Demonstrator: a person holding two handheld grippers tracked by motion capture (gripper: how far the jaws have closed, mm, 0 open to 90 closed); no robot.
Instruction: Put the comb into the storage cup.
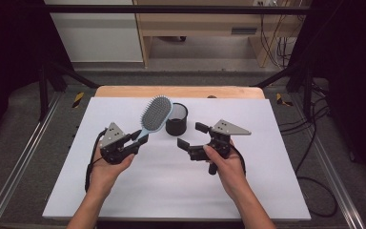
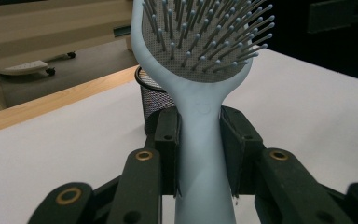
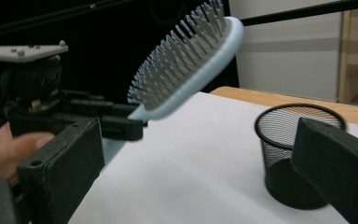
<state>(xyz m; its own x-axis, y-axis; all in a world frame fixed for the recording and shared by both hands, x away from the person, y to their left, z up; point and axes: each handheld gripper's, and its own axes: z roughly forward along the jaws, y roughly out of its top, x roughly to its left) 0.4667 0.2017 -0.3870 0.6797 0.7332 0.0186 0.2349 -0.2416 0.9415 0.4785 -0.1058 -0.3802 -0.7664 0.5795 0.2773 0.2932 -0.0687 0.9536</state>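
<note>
A light-blue hairbrush (image 1: 156, 114) with grey bristles is held above the white table, its head tilted up and away. My left gripper (image 1: 140, 138) is shut on the brush's handle (image 2: 200, 140), with a jaw pressed on each side. A black mesh cup (image 1: 177, 119) stands upright on the table just right of the brush head. My right gripper (image 1: 191, 135) hovers open and empty in front of the cup, right of the left gripper. In the right gripper view the brush (image 3: 186, 65) slants up from the left gripper (image 3: 121, 123), and the cup (image 3: 284, 140) sits between my wide jaws (image 3: 198, 154).
The white board (image 1: 171, 191) covers a wooden table whose far edge (image 1: 178, 90) shows behind the cup. Dark frame rails (image 1: 24, 157) run along both sides, and cables (image 1: 314, 143) lie on the floor at the right. Wooden furniture (image 1: 195, 24) stands beyond the table.
</note>
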